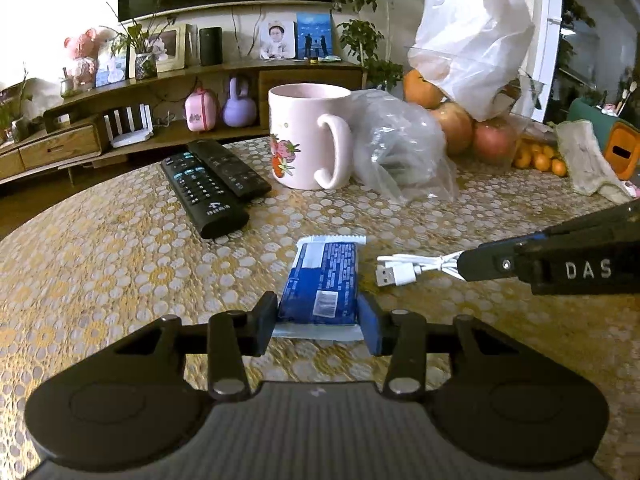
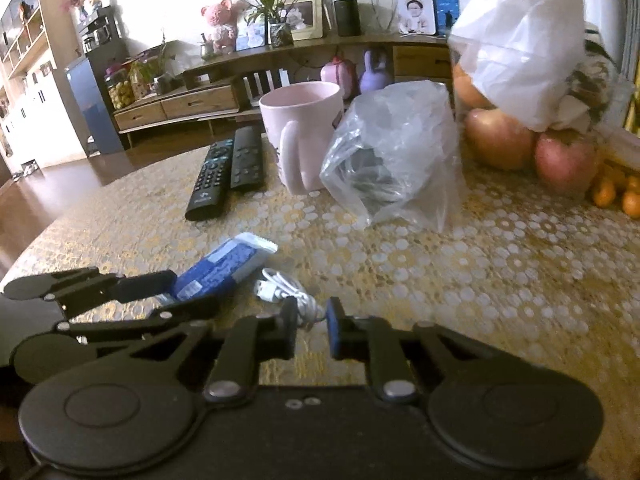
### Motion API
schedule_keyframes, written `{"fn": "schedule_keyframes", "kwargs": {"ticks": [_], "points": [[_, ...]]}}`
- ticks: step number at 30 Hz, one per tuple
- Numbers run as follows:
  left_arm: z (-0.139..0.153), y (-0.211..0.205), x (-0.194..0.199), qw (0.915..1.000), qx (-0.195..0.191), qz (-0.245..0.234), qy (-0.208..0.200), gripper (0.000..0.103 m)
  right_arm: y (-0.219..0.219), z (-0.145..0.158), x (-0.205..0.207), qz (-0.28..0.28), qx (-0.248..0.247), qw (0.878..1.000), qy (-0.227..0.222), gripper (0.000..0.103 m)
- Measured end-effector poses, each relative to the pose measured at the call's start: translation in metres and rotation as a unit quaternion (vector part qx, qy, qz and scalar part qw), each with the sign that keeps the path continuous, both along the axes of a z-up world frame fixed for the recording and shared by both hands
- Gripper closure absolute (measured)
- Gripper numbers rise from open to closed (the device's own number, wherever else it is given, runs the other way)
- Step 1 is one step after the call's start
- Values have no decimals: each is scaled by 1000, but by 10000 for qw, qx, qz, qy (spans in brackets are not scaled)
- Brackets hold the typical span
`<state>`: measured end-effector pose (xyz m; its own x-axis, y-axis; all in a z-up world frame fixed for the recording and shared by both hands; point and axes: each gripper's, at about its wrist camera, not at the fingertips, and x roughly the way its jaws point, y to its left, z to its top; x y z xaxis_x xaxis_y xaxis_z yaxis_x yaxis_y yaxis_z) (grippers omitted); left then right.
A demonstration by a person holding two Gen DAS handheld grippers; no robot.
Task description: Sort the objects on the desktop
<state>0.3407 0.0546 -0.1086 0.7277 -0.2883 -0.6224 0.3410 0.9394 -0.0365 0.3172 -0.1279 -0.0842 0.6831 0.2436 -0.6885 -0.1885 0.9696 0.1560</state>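
My left gripper [image 1: 318, 322] is shut on a blue and white snack packet [image 1: 322, 280], its fingers pressing both long sides near the packet's near end. The packet lies on the patterned table; it also shows in the right wrist view [image 2: 224, 270]. My right gripper [image 2: 312, 330] holds a coiled white USB cable [image 2: 286, 292] between its fingers, closed on the cable's near end. In the left wrist view the cable [image 1: 412, 270] lies right of the packet, with the right gripper's fingers [image 1: 488, 266] on it.
Two black remotes [image 1: 212, 184] lie at the far left. A pink strawberry mug [image 1: 308, 136] stands behind the packet, beside a crumpled clear plastic bag [image 1: 400, 148]. Apples [image 1: 452, 126], oranges [image 1: 540, 158] and a white bag [image 1: 472, 40] sit far right. A cloth [image 1: 588, 160] lies at the right edge.
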Motion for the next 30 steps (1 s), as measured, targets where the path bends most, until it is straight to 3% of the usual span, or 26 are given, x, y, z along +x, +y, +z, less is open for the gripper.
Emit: {"fn": "schedule_keyframes", "kwargs": {"ticks": [8,19,20,21,22,25,30], "points": [[23,-12,-45,9998,-7,-25,175,62,-17,22,-48,-177,7,9998,-6,91],[47,-41,-136,9990,-146,-134,397,69,-51,49,-143,-440,-20,9990,36,91],[50,-44,-144,9989,-175,-159,412,70,-56,53,-152,-466,-4,9989,15,91],[53,-47,-150,9988,-204,-183,417,79,-60,57,-160,-492,11,9988,-6,91],[56,-50,-157,9985,-256,-212,427,99,-64,60,-166,-521,22,9986,-26,91],[66,-61,-177,9978,-348,-292,474,99,-79,73,-187,-602,62,9981,-137,91],[70,-77,-201,9986,-156,-380,345,98,-102,89,-216,-790,113,9964,-287,91]]}}
